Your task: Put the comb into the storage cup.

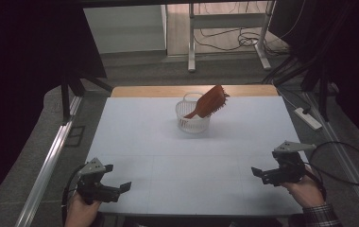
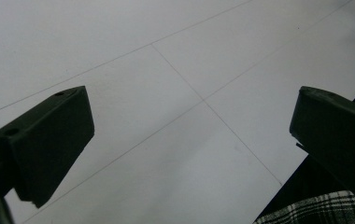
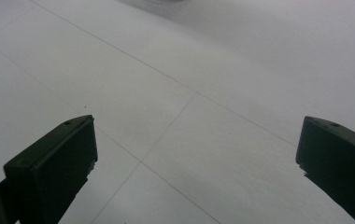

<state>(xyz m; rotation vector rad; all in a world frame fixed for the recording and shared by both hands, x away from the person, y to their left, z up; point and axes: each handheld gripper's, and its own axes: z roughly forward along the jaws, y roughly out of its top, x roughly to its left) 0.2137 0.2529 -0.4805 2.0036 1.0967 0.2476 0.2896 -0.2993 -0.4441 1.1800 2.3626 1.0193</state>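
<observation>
Reddish-brown wooden hairbrush (image 1: 209,101) leans tilted in a small white plastic basket (image 1: 192,124) at the desk's (image 1: 168,156) far middle. Left claw (image 1: 126,186) and right claw (image 1: 254,170) both wide, empty, near edge. Brush likely light, stiff; grip the paddle's edges.

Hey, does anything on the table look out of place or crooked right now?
Only the brush: it sits tilted in the white basket, handle down inside and the bristled head sticking out over the rim to the right. Nothing looks spilled or broken. Both claws, left and right, are open near the table's front edge, far from it.
</observation>
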